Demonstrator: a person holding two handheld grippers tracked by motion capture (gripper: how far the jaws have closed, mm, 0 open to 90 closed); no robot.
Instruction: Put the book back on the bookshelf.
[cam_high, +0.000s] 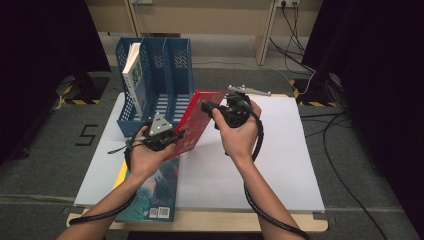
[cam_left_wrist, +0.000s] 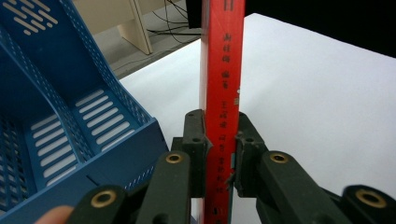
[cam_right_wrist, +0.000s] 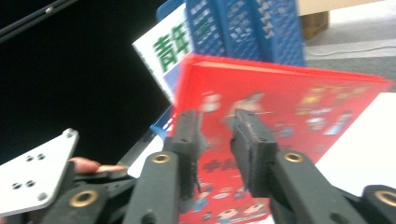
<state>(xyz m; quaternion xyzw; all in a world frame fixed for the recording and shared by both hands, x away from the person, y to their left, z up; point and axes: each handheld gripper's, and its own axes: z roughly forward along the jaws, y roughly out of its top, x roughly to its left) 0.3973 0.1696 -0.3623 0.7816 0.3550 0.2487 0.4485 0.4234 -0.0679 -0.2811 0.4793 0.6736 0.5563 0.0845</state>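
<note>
Left tongs (cam_left_wrist: 220, 154) clamped shut; right tongs (cam_right_wrist: 215, 140) parted, raised alongside.

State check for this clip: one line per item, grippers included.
Left gripper: shut on the red book's spine.
Right gripper: open, jaws in front of the book's cover.
Red book: lifted, tilted, beside the rack.
Blue file rack: upright; two right slots empty.
White book: standing in the rack's left slot.
Teal book: lying flat at the table's near edge.

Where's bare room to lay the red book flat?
The white mat is bare right of the red book, out to its right and near edges. Crowded on the left: the blue rack at the far corner, another book at the near corner.
</note>
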